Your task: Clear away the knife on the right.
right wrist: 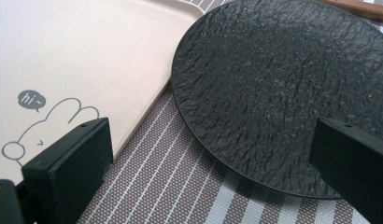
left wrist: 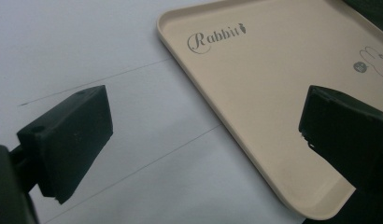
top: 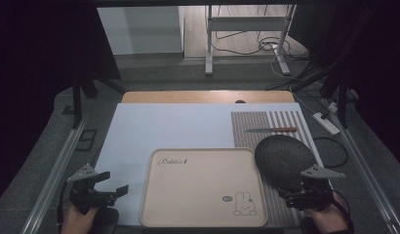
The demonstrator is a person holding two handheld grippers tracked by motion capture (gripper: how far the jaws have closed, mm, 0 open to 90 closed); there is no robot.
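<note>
tray [top: 203, 187]: "Rabbit", bunny "hi~" | left gripper [left wrist: 203, 126]: jaws spread, nothing between | right gripper [right wrist: 210, 154]: jaws spread before black plate [right wrist: 283, 88]

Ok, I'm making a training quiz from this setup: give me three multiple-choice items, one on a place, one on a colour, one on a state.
1. Where does the knife lie?
A. on the striped mat, beyond the dark plate
B. on the beige tray
C. under the left tongs

2. What colour is the round plate?
A. white
B. black
C. red

3. How do the right tongs stand?
A. shut on the plate
B. shut on the knife
C. open, holding nothing

Key: 1 A, the high view shows it on the stripes behind the plate. 2 B, its rough surface is black in the right gripper view. 3 C, the jaws stand wide apart above the plate's near edge.
</note>
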